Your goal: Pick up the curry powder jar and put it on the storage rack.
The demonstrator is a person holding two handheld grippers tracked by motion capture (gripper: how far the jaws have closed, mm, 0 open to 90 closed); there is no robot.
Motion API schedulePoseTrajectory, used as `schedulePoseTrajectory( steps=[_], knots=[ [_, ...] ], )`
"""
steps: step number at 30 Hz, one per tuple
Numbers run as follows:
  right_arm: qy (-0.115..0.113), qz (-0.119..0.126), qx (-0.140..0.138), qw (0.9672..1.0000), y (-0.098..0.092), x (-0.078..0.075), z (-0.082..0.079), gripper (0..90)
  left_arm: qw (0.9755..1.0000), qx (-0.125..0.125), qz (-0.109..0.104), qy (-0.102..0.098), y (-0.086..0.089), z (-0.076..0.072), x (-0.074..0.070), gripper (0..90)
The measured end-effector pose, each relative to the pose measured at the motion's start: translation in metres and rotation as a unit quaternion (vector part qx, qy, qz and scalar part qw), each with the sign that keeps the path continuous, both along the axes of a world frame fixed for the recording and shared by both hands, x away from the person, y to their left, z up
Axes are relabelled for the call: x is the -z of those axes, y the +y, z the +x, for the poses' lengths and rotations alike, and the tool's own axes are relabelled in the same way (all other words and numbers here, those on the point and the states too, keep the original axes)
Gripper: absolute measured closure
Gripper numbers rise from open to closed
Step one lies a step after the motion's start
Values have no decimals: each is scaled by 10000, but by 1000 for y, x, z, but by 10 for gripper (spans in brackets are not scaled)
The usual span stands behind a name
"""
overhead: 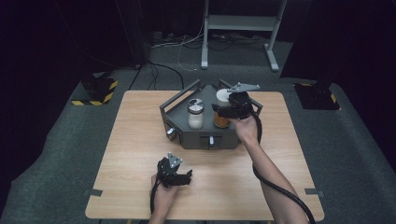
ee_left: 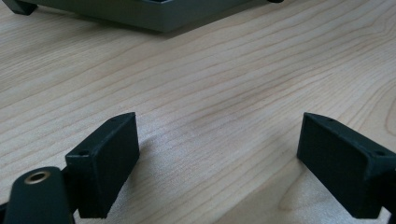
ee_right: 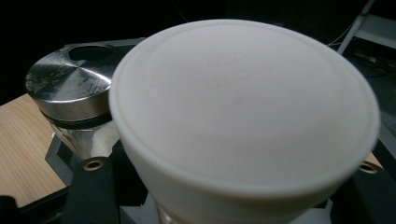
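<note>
A grey metal caddy (overhead: 184, 136) stands at the table's far middle. In it is a glass shaker (overhead: 195, 114) of white grains with a steel lid (ee_right: 70, 88). Just to its right is a jar (overhead: 221, 122) of orange contents under a white lid (ee_right: 243, 102). My right gripper (overhead: 224, 110) is shut on this jar, with one black finger (ee_right: 93, 191) on each side below the lid. I cannot tell whether the jar rests in the caddy or hangs just above it. My left gripper (ee_left: 219, 135) sits low over bare wood near the front edge, open, nothing between its fingers (ee_left: 107, 158).
The caddy's front face (ee_left: 140, 14) carries small knobs (overhead: 171, 134) and lies a short way beyond the left gripper. Handles rise at the caddy's left and back. The wooden tabletop (overhead: 135, 140) has free room around the caddy. A white stand (overhead: 238, 28) is on the floor behind.
</note>
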State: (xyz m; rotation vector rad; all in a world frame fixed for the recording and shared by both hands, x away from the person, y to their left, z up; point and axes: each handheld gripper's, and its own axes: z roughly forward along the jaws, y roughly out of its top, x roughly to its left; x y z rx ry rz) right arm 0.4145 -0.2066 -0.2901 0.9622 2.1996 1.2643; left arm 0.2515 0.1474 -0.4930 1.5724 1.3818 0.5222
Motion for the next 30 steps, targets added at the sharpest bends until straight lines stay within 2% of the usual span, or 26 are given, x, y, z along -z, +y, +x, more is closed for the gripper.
schedulePoseTrajectory(
  steps=[30],
  knots=[
    [25,-70,-72,9999,2,4,2,354,10000,-10,-7,-3,0,0,0,131]
  ],
)
